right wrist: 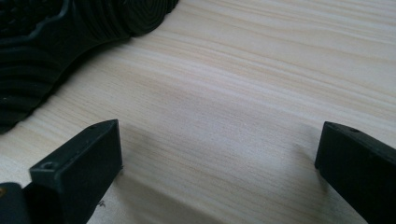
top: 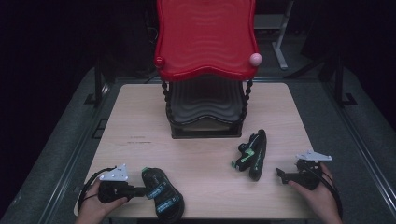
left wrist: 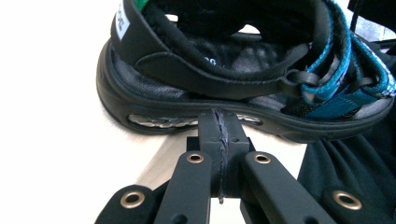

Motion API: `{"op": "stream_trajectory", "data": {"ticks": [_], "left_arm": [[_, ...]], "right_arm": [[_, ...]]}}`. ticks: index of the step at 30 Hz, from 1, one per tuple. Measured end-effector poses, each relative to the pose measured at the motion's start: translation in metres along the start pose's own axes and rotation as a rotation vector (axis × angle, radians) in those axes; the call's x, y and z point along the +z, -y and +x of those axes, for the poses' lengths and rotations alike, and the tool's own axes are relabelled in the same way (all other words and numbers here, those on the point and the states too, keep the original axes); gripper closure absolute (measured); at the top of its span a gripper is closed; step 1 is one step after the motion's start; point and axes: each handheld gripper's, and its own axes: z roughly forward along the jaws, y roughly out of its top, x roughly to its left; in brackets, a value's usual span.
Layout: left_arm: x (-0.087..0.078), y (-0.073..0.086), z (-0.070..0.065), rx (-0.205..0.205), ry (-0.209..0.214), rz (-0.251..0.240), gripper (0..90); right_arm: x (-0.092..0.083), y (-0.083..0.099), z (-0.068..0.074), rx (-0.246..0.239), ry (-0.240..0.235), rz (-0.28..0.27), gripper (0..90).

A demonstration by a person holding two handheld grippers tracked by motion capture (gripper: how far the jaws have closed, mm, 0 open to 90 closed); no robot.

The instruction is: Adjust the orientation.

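- Your left tongs (top: pixel 138 190) sit low at the near left corner of the counter (top: pixel 140 121), jaws pressed flat together with nothing between them.
- In the left gripper view those closed tongs (left wrist: pixel 220 140) have their tips right up against the side of the sole of a black sandal (left wrist: pixel 243 70); whether they actually touch it is hard to say.
- That sandal (top: pixel 163 193) stands upright on its sole at the near edge of the counter, just beside your left hand (top: pixel 95 205), blue-green straps across the top.
- The second sandal (top: pixel 253 154) lies tipped on its side, right of centre, well apart from the first one.
- Your right tongs (top: pixel 281 173) hover near that tipped sandal, jaws spread wide and clamped on nothing.
- In the right gripper view the two jaws stand far apart over bare wood, and the ridged black sole of the second sandal (right wrist: pixel 56 42) fills the upper left corner, clear of both jaws.
- Your right hand (top: pixel 320 191) rests at the near right edge of the counter, cable trailing off behind it.
- At the far side stands a two-level rack: a red tray (top: pixel 205 32) on top, a black tray (top: pixel 203 105) beneath it.
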Motion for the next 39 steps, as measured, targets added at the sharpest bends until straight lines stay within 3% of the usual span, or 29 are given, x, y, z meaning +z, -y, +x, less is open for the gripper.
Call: {"op": "stream_trajectory", "data": {"ticks": [6,10,13,17,23,26,29,30,39], "left_arm": [[-0.006,0.000,0.005,-0.012,-0.024,-0.012,90.0],[-0.018,0.002,0.023,-0.055,-0.081,-0.042,90.0],[-0.021,-0.001,0.035,-0.082,-0.089,-0.085,90.0],[-0.017,-0.013,0.047,-0.073,-0.094,-0.103,90.0],[-0.003,-0.034,0.057,-0.049,-0.082,-0.105,90.0],[0.012,-0.052,0.063,-0.029,-0.053,-0.105,90.0],[0.021,-0.060,0.064,-0.015,-0.035,-0.092,90.0],[0.029,-0.066,0.065,0.002,-0.012,-0.072,90.0],[0.044,-0.066,0.064,0.013,0.028,-0.006,90.0]], "right_arm": [[0.000,0.000,0.000,0.000,0.000,0.000,0.0],[0.000,0.000,0.000,0.000,0.000,0.000,0.0],[0.000,0.000,0.000,0.000,0.000,0.000,0.0],[0.000,0.000,0.000,0.001,0.001,0.000,0.0],[0.000,0.000,0.000,0.002,0.004,-0.001,0.0],[0.000,0.000,0.000,0.003,0.004,0.000,0.0],[0.000,0.000,0.000,0.003,0.004,-0.001,0.0],[0.000,0.000,0.000,0.003,0.004,0.000,0.0],[0.000,0.000,0.000,0.003,0.004,0.000,0.0]]}}
